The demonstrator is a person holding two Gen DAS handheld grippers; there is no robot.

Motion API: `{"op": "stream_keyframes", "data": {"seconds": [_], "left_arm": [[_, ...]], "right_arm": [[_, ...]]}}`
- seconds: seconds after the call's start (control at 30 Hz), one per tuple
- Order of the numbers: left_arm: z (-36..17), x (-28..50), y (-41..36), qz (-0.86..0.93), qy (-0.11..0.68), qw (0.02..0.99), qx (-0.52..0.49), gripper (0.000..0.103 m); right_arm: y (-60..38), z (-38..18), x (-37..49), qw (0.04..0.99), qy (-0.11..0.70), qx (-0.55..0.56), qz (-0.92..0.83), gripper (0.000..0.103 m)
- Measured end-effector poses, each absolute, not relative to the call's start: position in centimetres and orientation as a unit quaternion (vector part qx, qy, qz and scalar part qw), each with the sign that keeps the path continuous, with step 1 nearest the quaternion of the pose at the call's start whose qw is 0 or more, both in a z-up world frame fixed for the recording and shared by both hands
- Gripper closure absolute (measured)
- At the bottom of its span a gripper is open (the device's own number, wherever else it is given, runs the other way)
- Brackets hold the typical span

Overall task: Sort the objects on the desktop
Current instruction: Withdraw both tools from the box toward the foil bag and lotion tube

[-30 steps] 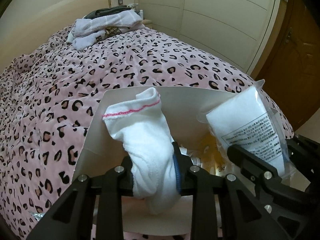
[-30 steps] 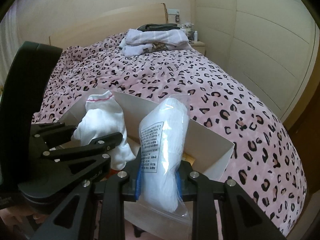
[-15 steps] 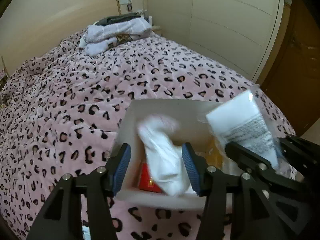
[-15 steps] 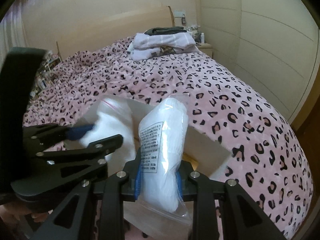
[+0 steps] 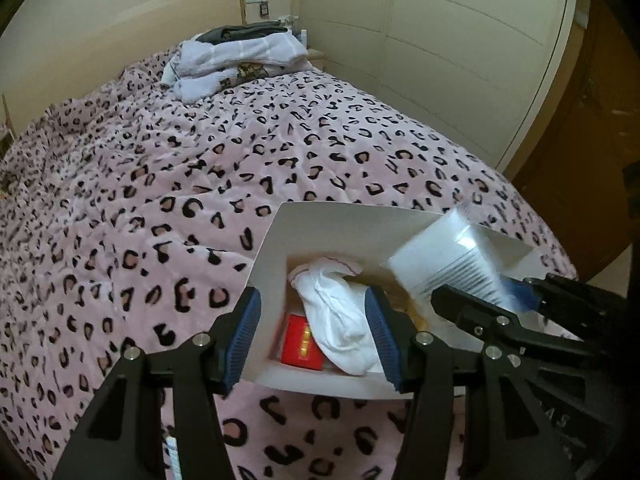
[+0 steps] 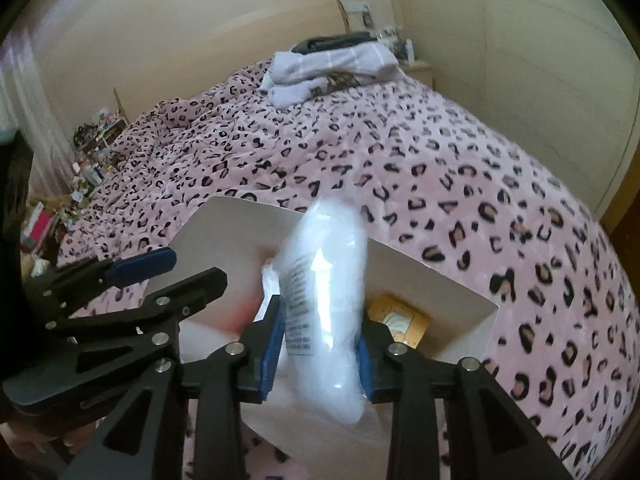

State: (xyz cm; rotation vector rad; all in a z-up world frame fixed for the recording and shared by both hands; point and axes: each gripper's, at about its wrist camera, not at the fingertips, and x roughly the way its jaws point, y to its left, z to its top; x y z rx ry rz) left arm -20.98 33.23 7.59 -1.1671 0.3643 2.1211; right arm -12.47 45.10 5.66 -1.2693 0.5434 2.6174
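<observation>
Hovering the left gripper (image 5: 312, 320) above the open white box (image 5: 320, 220), which is sitting on the pink leopard-print bedspread (image 5: 200, 160). Having just been spreading its jaws, and keeping the blue pads well apart with nothing pressed between them. Leaving the white sock (image 5: 340, 316) lying crumpled inside the box below those pads, partly covering a small red packet (image 5: 300, 340).

Holding the right gripper (image 6: 318, 344) over the same box, beside the left one. Having just been easing its jaws apart too, yet pinching the clear plastic bag (image 6: 328, 272) of white material between both pads, only narrowly parted. Tilting the bag, blurred, above the box's interior, with a yellow carton (image 6: 400, 320) lying in the box beneath it.

Showing folded towels (image 5: 240, 56) stacked at the far end of the bed.
</observation>
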Motion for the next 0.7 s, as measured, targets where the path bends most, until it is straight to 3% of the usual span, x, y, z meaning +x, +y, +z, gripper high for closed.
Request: {"op": "stream_keyframes", "data": {"seconds": [0.07, 0.1, 0.17, 0.4, 0.7], "left_arm": [[8.3, -20.6, 33.1, 0.821, 0.143, 0.337, -0.439, 0.035], [8.7, -20.3, 33.0, 0.826, 0.146, 0.331, -0.432, 0.026], [9.7, -19.8, 32.7, 0.836, 0.150, 0.326, -0.415, 0.022], [12.3, -18.2, 30.0, 0.853, 0.139, 0.306, -0.399, 0.020], [11.7, -14.0, 23.5, 0.875, 0.130, 0.256, -0.389, 0.018]], "right_arm": [[45.7, 6.1, -12.1, 0.099, 0.195, -0.426, 0.878, 0.067], [45.9, 6.4, -11.9, 0.102, 0.201, -0.423, 0.878, 0.067], [46.2, 6.8, -11.6, 0.102, 0.203, -0.422, 0.878, 0.067], [46.1, 8.7, -9.8, 0.110, 0.202, -0.409, 0.883, 0.067], [43.5, 10.2, -5.0, 0.106, 0.193, -0.393, 0.893, 0.067]]}}
